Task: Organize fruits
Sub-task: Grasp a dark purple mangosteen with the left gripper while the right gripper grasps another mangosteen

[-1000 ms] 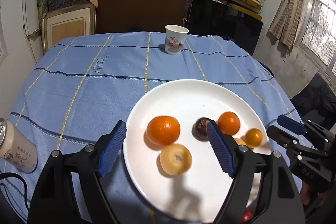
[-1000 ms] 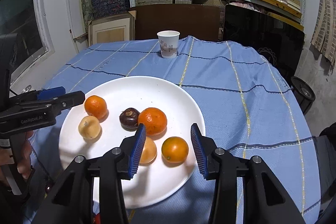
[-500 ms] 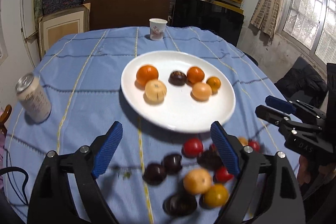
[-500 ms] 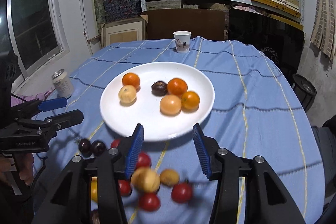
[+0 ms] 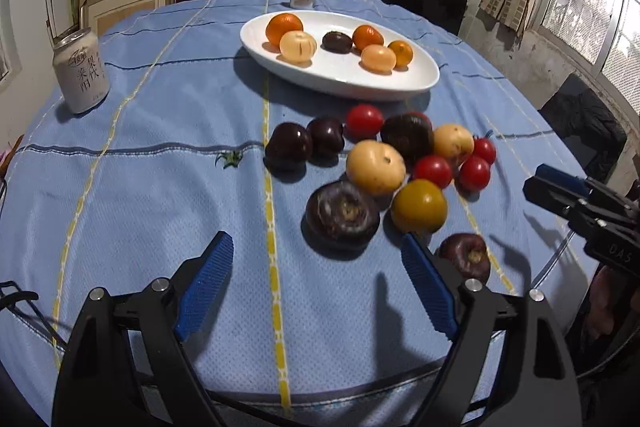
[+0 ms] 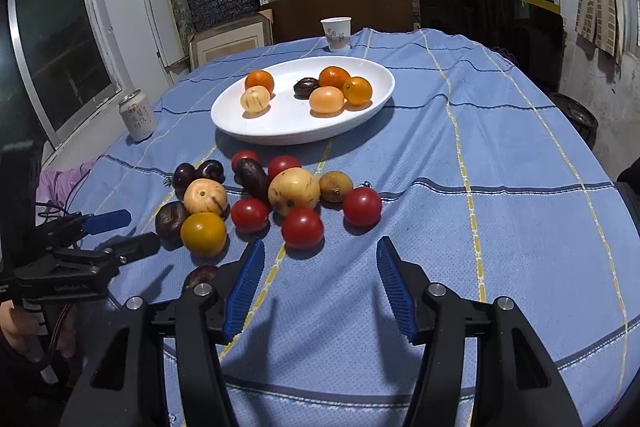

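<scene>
Your left gripper (image 5: 316,267) hangs low over the blue checked tablecloth (image 5: 160,187) with its jaws spread wide and nothing between them. Just ahead of its right jaw lies a large dark purple fruit with a dimpled top (image 5: 342,215); a yellow-orange tomato (image 5: 419,205) sits beyond that jaw's tip, and a small dark maroon fruit (image 5: 466,255) lies just outside the jaw, to its right.

Your right gripper (image 6: 320,269) also has its jaws apart and empty. A round red tomato (image 6: 302,228) lies just ahead of the gap, nearer the left jaw, and another red tomato (image 6: 362,207) sits further ahead, toward the right jaw. The rest of the loose pile (image 6: 256,191), pale yellow, dark purple and red fruits touching one another, spreads ahead and left of the left jaw.

Well beyond both grippers stands the white oval plate (image 6: 280,135), holding 6 fruits: 3 orange, 2 pale, 1 dark. A white drink can (image 5: 81,71) stands far ahead and left of your left jaws, and a white paper cup (image 6: 337,34) stands behind the plate.
</scene>
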A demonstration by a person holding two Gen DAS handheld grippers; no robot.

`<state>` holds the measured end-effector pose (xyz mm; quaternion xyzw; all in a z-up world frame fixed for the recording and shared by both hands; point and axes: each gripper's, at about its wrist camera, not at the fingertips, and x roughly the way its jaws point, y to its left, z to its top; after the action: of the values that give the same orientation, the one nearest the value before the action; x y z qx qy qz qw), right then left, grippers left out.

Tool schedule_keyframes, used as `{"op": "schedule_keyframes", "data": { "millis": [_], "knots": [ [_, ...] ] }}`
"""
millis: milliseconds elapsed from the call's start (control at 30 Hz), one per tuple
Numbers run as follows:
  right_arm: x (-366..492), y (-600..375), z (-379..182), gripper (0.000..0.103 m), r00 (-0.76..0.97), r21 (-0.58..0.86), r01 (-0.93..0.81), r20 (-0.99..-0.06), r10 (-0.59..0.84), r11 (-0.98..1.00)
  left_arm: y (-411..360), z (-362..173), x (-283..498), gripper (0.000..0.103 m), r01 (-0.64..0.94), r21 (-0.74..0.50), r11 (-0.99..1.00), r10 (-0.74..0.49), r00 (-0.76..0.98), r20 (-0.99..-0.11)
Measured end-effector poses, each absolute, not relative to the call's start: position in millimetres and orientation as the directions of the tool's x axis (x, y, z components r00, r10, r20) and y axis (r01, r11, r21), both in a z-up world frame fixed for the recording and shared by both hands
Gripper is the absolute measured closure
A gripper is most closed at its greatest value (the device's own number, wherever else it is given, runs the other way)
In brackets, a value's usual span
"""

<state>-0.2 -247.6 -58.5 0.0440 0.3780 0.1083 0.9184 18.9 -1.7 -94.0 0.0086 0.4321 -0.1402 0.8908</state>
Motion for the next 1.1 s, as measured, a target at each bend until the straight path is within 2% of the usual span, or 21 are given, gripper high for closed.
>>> {"op": "schedule_keyframes", "data": {
  "millis": [300,400,767,800,833,1100],
  "knots": [
    [-9.6,-239.9,-51.9,0.044,0.706,0.135,-0.187,-0.670,0.228,0.973,-18.5,-94.8,27.0,0.021,0.264,0.002,0.964,-0.161,0.592,-0.790],
    [-9.7,-240.5,-52.1,0.044,0.706,0.133,-0.183,-0.672,0.225,0.974,-25.5,-95.2,34.3,0.035,0.288,0.006,0.957,-0.168,0.574,-0.801],
    [-7.4,-240.1,-54.5,0.044,0.702,0.122,-0.184,-0.678,0.217,0.975,-28.3,-102.0,50.3,0.037,0.302,-0.035,0.953,-0.204,0.550,-0.810],
    [-7.3,-240.3,-54.6,0.044,0.702,0.123,-0.184,-0.678,0.218,0.975,-28.0,-101.7,49.5,0.043,0.308,-0.043,0.950,-0.215,0.551,-0.806],
    [-7.3,-240.6,-54.7,0.044,0.701,0.125,-0.185,-0.679,0.220,0.975,-28.0,-101.7,48.6,0.060,0.311,-0.044,0.949,-0.219,0.555,-0.802],
    [-7.0,-239.2,-56.0,0.044,0.689,0.136,-0.197,-0.685,0.236,0.971,-11.1,-87.4,35.2,0.061,0.287,-0.123,0.950,-0.286,0.643,-0.711]
  ]
}}
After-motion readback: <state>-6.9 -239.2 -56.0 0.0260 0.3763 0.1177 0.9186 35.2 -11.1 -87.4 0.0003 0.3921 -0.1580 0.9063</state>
